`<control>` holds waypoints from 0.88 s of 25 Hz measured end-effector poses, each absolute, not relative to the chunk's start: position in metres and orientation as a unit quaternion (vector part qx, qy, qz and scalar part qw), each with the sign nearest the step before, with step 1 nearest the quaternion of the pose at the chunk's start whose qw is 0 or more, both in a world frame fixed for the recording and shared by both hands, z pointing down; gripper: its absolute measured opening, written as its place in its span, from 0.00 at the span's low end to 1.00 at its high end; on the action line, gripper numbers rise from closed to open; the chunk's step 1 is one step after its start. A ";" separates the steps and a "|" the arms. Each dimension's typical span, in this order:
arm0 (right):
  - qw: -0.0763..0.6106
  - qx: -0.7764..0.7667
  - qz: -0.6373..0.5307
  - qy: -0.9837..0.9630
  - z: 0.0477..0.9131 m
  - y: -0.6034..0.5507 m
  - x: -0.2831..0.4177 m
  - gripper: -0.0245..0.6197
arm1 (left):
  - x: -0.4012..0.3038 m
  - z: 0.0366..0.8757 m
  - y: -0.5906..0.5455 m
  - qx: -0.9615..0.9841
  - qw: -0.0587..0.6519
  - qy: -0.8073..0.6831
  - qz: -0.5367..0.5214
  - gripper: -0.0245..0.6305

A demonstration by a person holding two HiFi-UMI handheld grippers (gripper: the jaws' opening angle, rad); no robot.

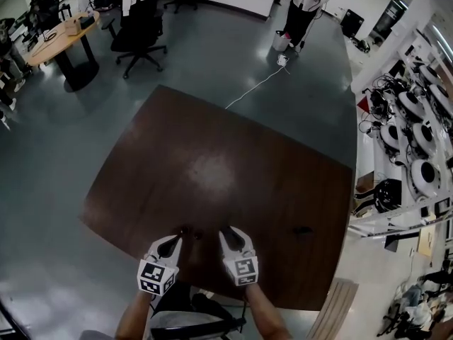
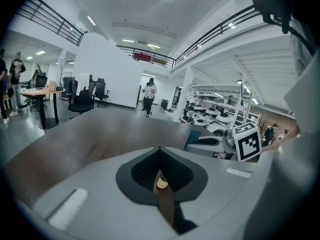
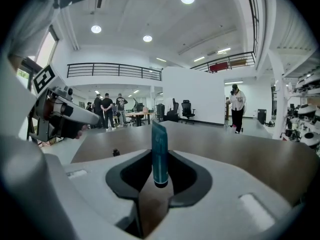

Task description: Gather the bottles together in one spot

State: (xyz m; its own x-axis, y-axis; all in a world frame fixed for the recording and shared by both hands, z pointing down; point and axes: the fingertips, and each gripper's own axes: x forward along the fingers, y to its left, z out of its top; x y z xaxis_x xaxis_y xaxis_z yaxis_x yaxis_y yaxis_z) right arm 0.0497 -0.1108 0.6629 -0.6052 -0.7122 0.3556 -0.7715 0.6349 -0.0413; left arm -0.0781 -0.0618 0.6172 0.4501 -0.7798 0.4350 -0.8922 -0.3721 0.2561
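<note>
Reaching in from the bottom edge of the head view, the person's two forearms run side by side over the near edge of a dark brown worktop. Each hand holds a gripper, and both point away from the person and tilt slightly downward, with their marker cubes facing up.

The left gripper has its jaws almost together. Its own view shows them pinching a small brown bottle with a pale label, low in the narrow gap between the dark pads.

The right gripper sits just beside it, a little further forward. Its jaws are partly closed on a blue-green tube bottle, which stands upright between them with its cap end down and the pads pressing on both sides.

Two small dark objects sit on the worktop — one just ahead of the left gripper, another well off to the right. Both are too small to identify.
</note>
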 end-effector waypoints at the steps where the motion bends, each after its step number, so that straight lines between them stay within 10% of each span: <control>1: 0.156 0.412 0.095 -0.893 0.665 -0.108 0.048 0.19 | -0.078 0.619 -0.059 0.818 0.233 -0.512 0.121 0.04; 22: 0.176 0.353 0.090 -0.915 0.719 -0.068 0.011 0.19 | -0.093 0.644 -0.033 0.807 0.234 -0.524 0.137 0.04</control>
State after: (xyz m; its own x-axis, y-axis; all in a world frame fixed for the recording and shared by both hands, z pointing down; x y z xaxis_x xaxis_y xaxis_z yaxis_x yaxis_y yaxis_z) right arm 0.0107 -0.0677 0.7186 -0.6890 -0.6139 0.3852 -0.6772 0.7347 -0.0404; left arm -0.0926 -0.0329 0.6445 0.4137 -0.7813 0.4674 -0.9101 -0.3417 0.2344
